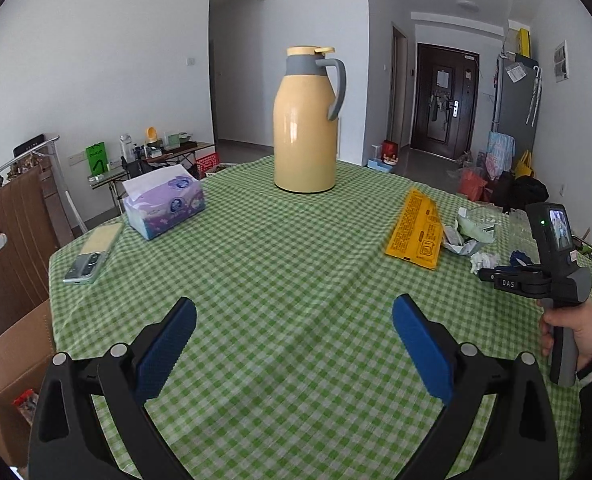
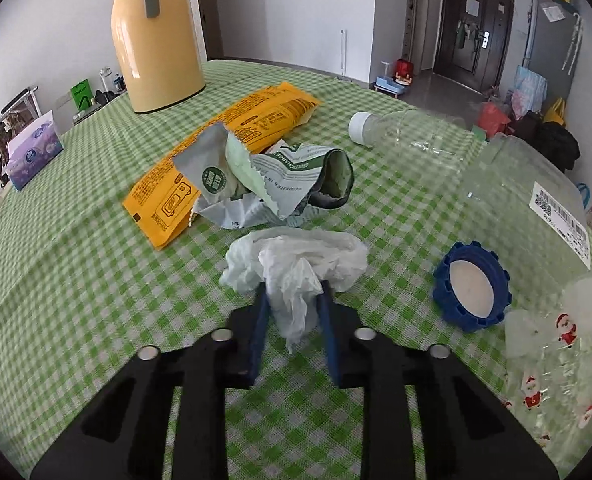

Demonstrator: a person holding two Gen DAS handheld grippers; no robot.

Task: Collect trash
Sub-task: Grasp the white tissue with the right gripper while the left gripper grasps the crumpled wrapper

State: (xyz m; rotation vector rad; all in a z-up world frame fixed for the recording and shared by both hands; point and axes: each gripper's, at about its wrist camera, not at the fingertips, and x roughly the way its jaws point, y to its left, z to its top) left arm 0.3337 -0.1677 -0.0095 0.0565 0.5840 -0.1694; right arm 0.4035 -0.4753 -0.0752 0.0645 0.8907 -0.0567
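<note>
My right gripper [image 2: 291, 292] is shut on a crumpled white tissue [image 2: 296, 264] on the green checked tablecloth [image 2: 75, 260]. Beyond it lie a torn green-and-white wrapper [image 2: 271, 176], a flat yellow packet [image 2: 231, 140], and an empty clear plastic bottle [image 2: 404, 130] on its side. A blue lid [image 2: 472, 286] lies to the right, beside a clear jar [image 2: 536, 208]. My left gripper [image 1: 293, 322] is open and empty over bare cloth. In the left wrist view the right gripper [image 1: 492, 274] is at the far right by the tissue [image 1: 484, 261], the wrapper [image 1: 474, 230] and the yellow packet [image 1: 416, 230].
A tall yellow thermos jug [image 1: 306, 120] stands at the table's far middle. A purple tissue box [image 1: 163, 202] and a phone [image 1: 91, 254] lie at the left. A cardboard box [image 1: 11, 372] sits on the floor beside the table's left edge. A Santa-printed clear bag [image 2: 556, 352] lies at right.
</note>
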